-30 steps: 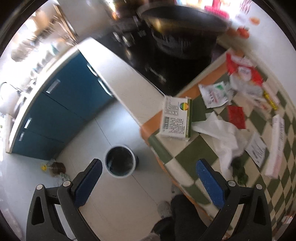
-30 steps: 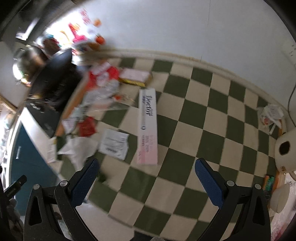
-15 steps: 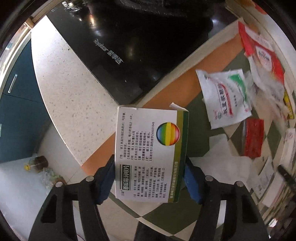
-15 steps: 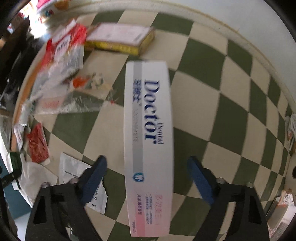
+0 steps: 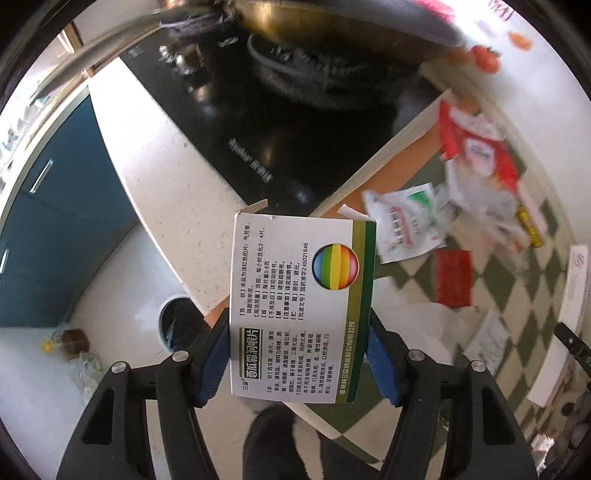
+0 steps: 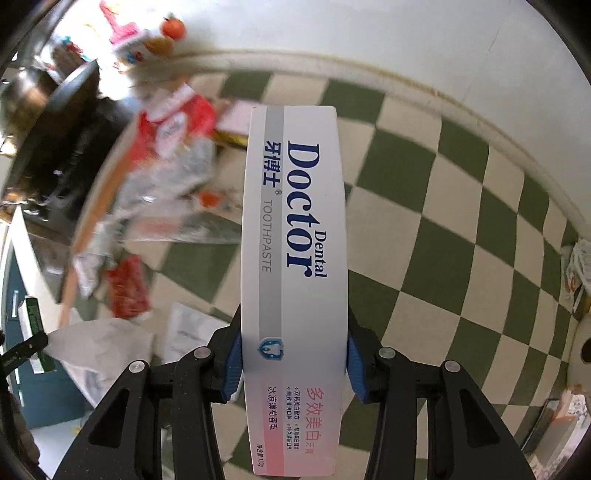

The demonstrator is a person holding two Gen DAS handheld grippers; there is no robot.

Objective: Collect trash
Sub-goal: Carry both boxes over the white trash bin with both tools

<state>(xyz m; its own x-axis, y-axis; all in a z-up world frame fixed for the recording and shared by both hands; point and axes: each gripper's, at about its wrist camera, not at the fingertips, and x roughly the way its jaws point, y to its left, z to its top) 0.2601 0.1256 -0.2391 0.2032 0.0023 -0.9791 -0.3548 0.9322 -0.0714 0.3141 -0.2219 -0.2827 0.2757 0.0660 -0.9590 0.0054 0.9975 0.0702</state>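
My left gripper (image 5: 299,354) is shut on a white and green medicine box (image 5: 299,295) with a rainbow circle, held above the table's edge. My right gripper (image 6: 293,354) is shut on a long white Dental Doctor toothpaste box (image 6: 295,258), held above the green-checked tablecloth (image 6: 443,258). A dark round trash bin (image 5: 177,325) stands on the floor below the counter, left of the medicine box. Loose wrappers (image 5: 476,162), a white-green sachet (image 5: 406,221), a red packet (image 5: 452,277) and crumpled paper (image 6: 96,339) lie on the cloth.
A black stove top (image 5: 258,140) with a wok (image 5: 332,22) lies beyond the white counter (image 5: 162,192). Blue cabinets (image 5: 55,221) stand at the left. A bottle (image 5: 74,339) sits on the floor. The wall (image 6: 369,44) borders the table's far side.
Both grippers have closed on their boxes and lifted them off the table. One second ago both were open, above the litter.
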